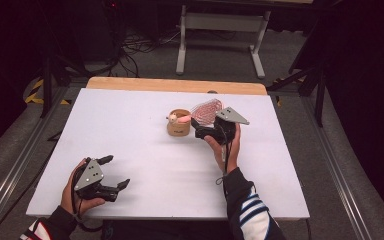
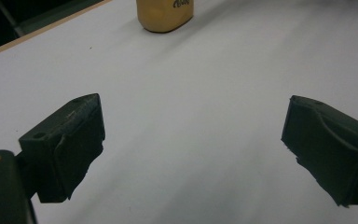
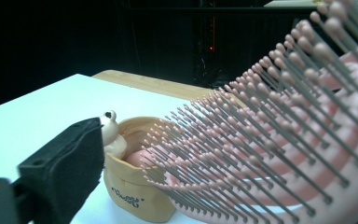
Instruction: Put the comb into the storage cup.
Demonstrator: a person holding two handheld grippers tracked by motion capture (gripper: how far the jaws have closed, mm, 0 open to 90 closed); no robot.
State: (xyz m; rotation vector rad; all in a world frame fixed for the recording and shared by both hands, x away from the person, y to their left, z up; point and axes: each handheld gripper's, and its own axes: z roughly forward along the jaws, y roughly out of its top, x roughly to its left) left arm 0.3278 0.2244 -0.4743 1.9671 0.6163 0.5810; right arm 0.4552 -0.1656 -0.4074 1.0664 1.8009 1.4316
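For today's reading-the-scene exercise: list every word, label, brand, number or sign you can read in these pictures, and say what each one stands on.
Dark script print on the side of the tan cup: too blurred to read in the right gripper view.
The same print on the tan cup in the left gripper view: cut off by the top edge, not readable.
Pink hairbrush, white table: no text to be seen.

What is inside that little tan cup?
The pink brush's handle end lies in the cup, with a small pale figure at the rim. The cup's bottom is hidden by its wall.
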